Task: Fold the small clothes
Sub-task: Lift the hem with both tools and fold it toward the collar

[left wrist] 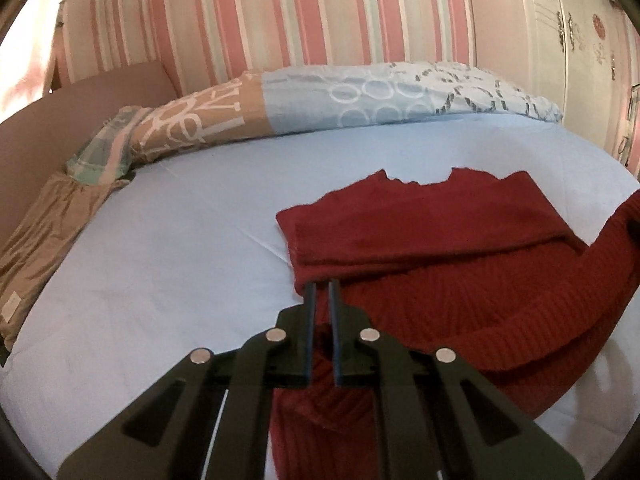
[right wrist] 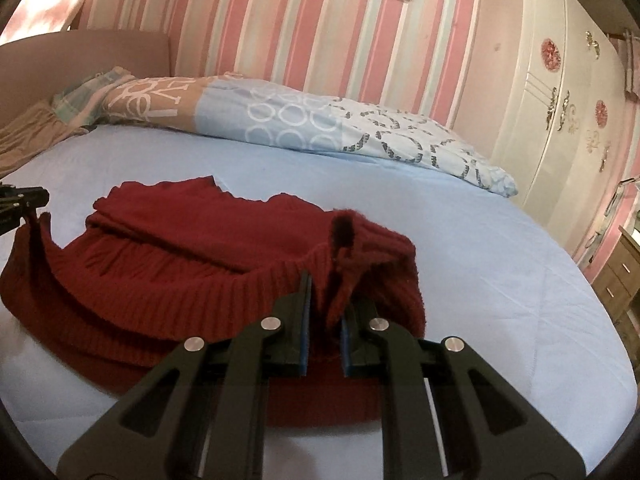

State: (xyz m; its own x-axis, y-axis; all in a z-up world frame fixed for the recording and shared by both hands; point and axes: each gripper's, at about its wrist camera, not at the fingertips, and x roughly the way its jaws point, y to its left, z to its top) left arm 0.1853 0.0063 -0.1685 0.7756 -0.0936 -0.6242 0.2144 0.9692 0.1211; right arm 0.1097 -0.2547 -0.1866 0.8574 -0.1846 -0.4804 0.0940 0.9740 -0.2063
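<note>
Knitwear lies at the centre of it all: a dark red ribbed sweater (left wrist: 460, 280) spread on the pale blue bedsheet (left wrist: 180, 240), partly folded, with a flat doubled panel at its far side and a thick ribbed hem rolled up on the near side. The left gripper (left wrist: 322, 284) has its 2 black fingers drawn almost together, clenched on the near left edge of the sweater, the cloth pinched thin between them. The right gripper (right wrist: 326, 280) is clenched on a bunched tuft of the sweater's right edge, which stands up between its blue-lined fingers and lifts that corner off the sheet. Beyond the sweater, along the far side, lies a long patterned duvet (right wrist: 300, 124) in tan, light blue and white with ring prints. Behind the sweater rises a pink-and-white striped wall (right wrist: 320, 40), and to its right stands a white wardrobe (right wrist: 560, 100) with floral decorations.
</note>
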